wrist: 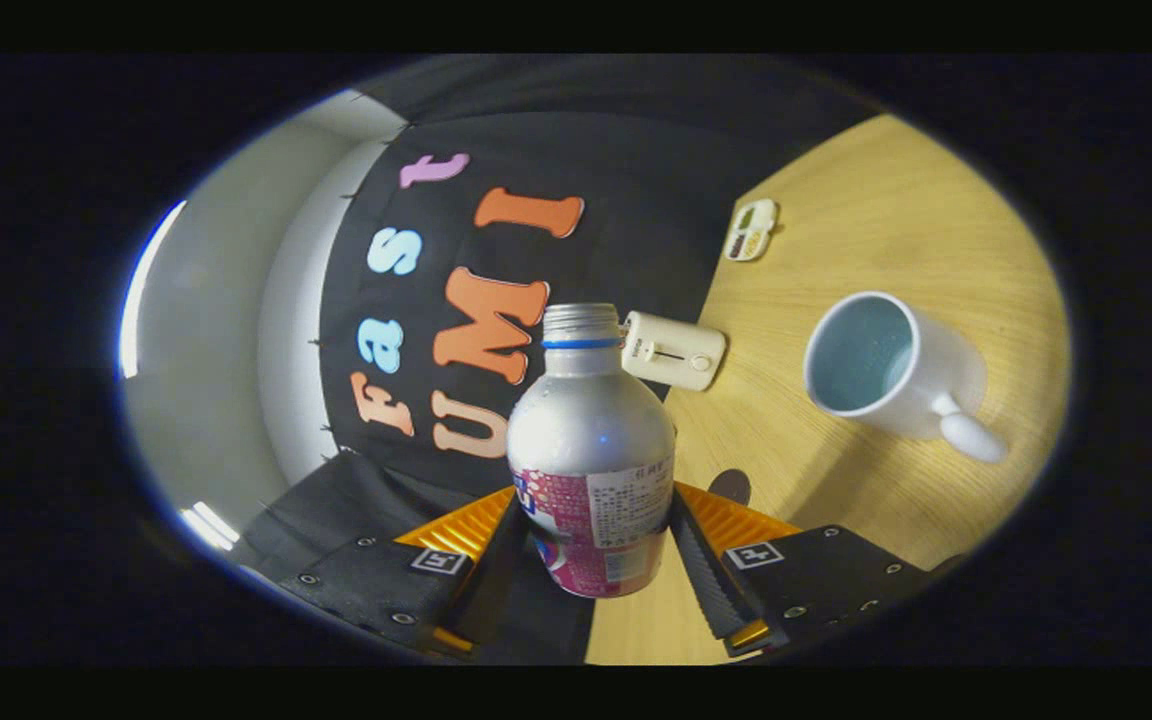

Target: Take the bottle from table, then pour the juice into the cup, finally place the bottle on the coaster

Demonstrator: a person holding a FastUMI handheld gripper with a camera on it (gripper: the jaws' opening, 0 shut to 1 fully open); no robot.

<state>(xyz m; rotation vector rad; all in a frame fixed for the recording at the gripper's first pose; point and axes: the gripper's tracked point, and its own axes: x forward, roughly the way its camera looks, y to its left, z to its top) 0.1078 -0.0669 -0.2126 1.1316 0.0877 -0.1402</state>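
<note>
A silver bottle (pixel 591 440) with a pink label and an open mouth sits between my two fingers, which press on its lower body from both sides; my gripper (pixel 593 545) is shut on it. The bottle is lifted off the wooden table (pixel 886 220) and the whole view is tilted. Beyond the fingers and to the right stands a white cup (pixel 886 365) with a pale blue inside and its handle turned toward me. The cup looks empty. The bottle's mouth points away from the cup, toward the booth wall.
A small cream device (pixel 674 350) with a slider lies on the table just behind the bottle's neck. A small white item (pixel 751 230) with coloured patches lies farther back. A small dark round spot (pixel 729 487) shows on the table beside my right finger.
</note>
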